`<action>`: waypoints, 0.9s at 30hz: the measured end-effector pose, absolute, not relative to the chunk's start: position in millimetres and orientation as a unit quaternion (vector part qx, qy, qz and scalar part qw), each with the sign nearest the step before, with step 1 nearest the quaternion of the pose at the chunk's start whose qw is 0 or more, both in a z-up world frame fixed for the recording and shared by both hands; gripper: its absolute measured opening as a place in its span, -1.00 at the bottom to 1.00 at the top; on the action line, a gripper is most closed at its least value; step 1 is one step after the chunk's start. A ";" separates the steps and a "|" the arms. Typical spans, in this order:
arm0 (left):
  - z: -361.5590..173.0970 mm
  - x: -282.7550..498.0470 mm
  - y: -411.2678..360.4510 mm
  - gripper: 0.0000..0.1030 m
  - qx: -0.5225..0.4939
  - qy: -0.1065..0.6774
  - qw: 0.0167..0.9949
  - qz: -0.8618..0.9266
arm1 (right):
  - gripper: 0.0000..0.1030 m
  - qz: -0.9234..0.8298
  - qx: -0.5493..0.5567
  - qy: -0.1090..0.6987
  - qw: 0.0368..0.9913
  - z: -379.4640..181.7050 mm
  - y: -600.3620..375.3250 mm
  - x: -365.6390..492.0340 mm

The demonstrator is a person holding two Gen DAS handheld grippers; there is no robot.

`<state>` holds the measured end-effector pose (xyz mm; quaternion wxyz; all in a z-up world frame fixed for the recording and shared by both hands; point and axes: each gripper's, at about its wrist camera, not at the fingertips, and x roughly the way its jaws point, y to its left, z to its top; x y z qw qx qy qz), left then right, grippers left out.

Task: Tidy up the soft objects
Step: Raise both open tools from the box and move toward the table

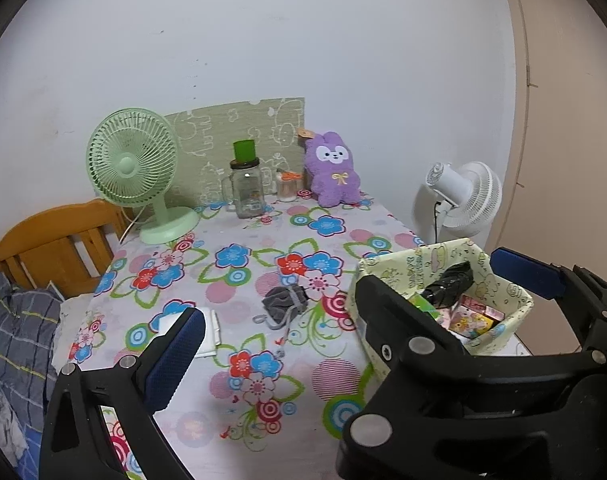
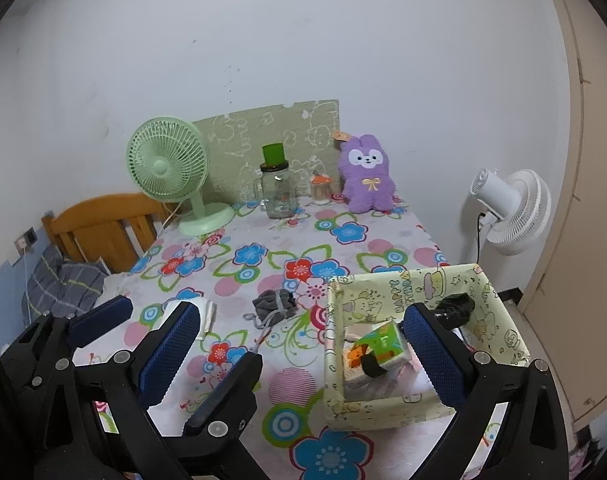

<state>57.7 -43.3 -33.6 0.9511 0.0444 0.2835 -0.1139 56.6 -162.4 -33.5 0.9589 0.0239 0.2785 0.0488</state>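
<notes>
Left wrist view: mounted above the surface's (image 1: 263, 360) near edge, angled down and forward toward the back wall, close range. Right wrist view: same heading, offset rightward, directly over the paper-lined box (image 2: 503, 312). Shared in both: green fan (image 1: 133, 160), glass jar (image 1: 245, 192), purple plush (image 1: 333, 170), grey pouch (image 1: 283, 304), white fan (image 1: 467, 196).

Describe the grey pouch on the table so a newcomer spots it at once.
Start at the floral tablecloth and find the yellow cartoon-print box on its right side. Just left of the box lies the grey pouch, crumpled, with a drawstring trailing toward the camera. It is the only grey, soft lump there; the flat white item further left is rigid-looking.
</notes>
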 end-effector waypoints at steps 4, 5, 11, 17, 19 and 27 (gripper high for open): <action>-35.4 59.5 -33.8 1.00 0.040 0.284 0.952 -0.108 | 1.00 0.054 0.021 0.281 0.958 -34.9 -153.9 59.6; -36.3 60.8 -31.8 1.00 0.039 0.286 0.951 -0.107 | 1.00 0.055 0.020 0.283 0.957 -35.7 -151.7 60.8; -40.8 66.6 -21.8 1.00 0.039 0.289 0.952 -0.094 | 1.00 0.062 0.022 0.288 0.955 -41.1 -142.8 67.0; -47.7 74.8 -12.8 0.99 0.037 0.297 0.950 -0.085 | 1.00 0.078 0.022 0.293 0.953 -48.5 -132.6 76.4; -51.1 77.7 -9.9 0.99 0.037 0.300 0.950 -0.082 | 1.00 0.078 0.020 0.292 0.953 -51.6 -129.0 80.7; -63.1 93.0 5.3 0.99 0.034 0.313 0.947 -0.069 | 1.00 0.087 0.015 0.299 0.950 -64.0 -113.6 97.6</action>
